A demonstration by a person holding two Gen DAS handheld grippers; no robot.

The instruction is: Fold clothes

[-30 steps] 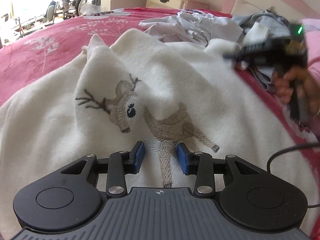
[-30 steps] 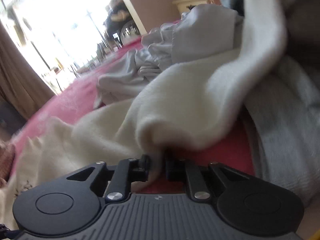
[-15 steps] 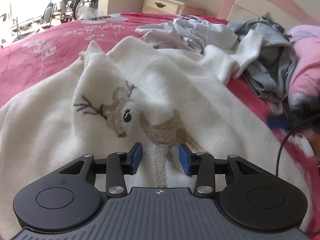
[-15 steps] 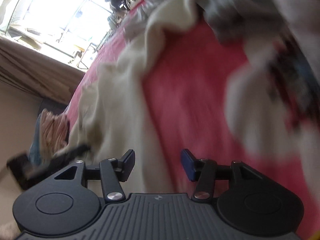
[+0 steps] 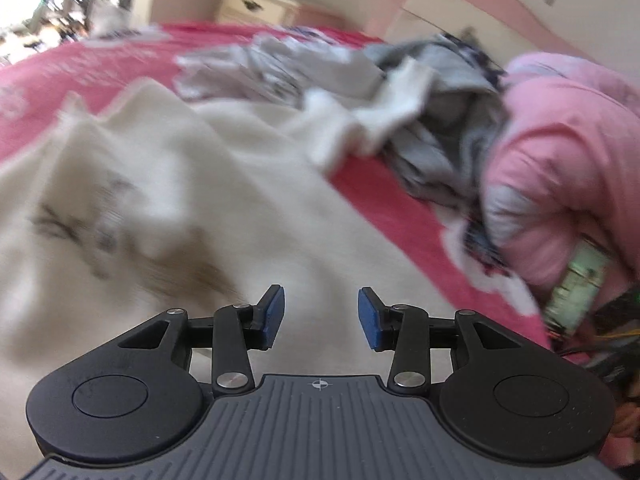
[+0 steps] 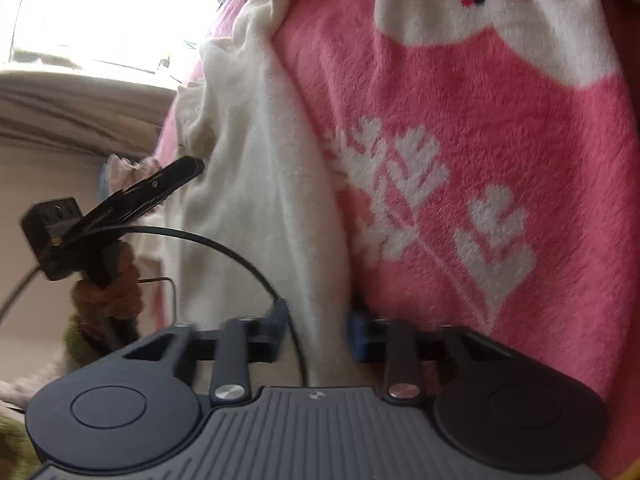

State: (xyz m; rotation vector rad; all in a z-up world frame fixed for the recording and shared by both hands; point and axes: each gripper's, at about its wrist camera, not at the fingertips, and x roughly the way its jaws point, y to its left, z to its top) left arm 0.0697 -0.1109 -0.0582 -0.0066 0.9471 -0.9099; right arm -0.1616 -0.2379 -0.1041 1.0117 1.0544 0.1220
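R tool [image 6: 318, 330] closing on cream sweater [image 6: 256, 200], L tool [image 5: 321, 316] empty

Pink bed [image 5: 384, 208] carries cream sweater [image 5: 224, 184], grey clothes [image 5: 436, 136]

The cream sweater [image 5: 248, 216] is soft, fuzzy knit cloth, matt. Beneath it the pink blanket [image 6: 500, 168] is plush fleece with a short nap and white leaf prints. Beyond the sweater, the grey garments [image 5: 440, 128] look thin, crumpled jersey; beside them, the pink pillow [image 5: 560, 168] is smooth cloth.
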